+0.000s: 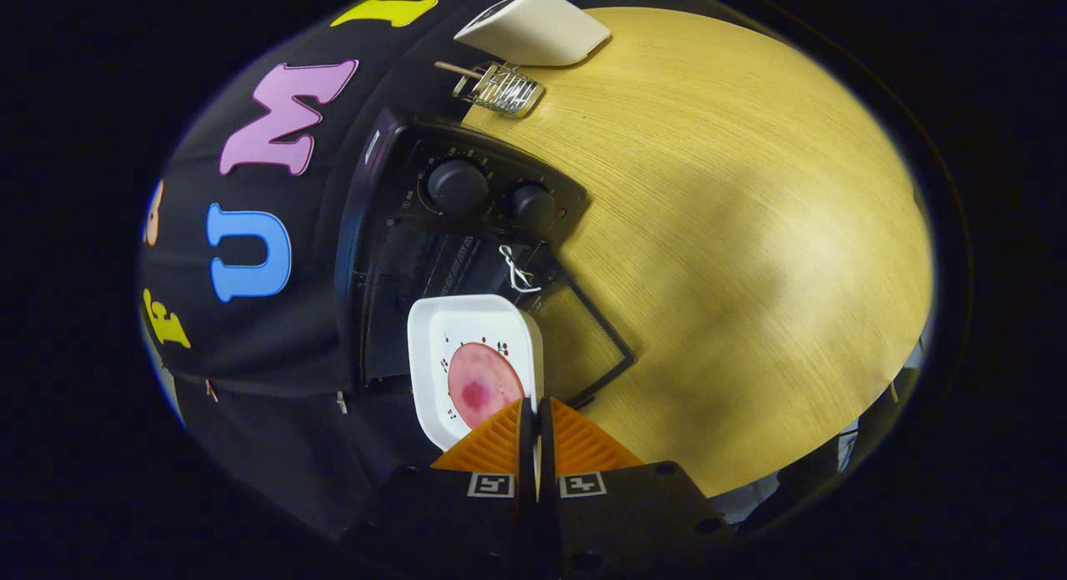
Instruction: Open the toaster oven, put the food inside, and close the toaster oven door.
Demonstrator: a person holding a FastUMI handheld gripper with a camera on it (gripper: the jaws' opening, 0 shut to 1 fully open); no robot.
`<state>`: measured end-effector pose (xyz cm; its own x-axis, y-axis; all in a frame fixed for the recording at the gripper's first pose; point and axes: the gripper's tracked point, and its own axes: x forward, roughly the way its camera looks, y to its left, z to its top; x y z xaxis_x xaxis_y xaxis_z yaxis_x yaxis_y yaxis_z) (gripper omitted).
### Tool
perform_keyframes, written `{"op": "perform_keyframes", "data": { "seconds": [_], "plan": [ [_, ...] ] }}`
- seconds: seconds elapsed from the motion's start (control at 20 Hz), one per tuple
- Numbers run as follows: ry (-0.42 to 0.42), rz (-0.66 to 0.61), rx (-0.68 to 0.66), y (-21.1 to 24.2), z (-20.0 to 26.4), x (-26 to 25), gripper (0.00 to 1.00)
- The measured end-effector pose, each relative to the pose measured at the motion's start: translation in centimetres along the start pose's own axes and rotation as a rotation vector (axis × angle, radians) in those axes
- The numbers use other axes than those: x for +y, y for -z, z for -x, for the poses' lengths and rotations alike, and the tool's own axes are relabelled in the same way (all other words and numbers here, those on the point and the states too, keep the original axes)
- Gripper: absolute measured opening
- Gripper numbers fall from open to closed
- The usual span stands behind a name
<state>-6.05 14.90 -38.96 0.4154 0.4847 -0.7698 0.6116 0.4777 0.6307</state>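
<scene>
White plate (467, 347) with the pink food (483, 386) hangs edge-pinched in the clenched gripper (533, 413), at the toaster oven's (467, 230) open mouth, door (583, 338) dropped toward four o'clock. Held so thinly, it could tilt, spill, or clip the frame.

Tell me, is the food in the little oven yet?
Nearly! The toaster oven door already hangs open, so that step looks done. The gripper is shut on the rim of the white plate with the pink food, holding it right at the oven's opening. Left to do: slide the plate inside, let go, and close the door.
</scene>
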Motion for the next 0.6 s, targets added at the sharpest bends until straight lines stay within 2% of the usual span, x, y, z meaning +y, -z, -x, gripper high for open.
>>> {"op": "perform_keyframes", "data": {
  "seconds": [0.35, 0.6],
  "plan": [
    [0.060, -0.169, -0.128, -1.0, -4.8, 2.8, 0.05],
    [0.083, -0.361, -0.233, -1.2, -7.3, 4.0, 0.05]
  ]
}}
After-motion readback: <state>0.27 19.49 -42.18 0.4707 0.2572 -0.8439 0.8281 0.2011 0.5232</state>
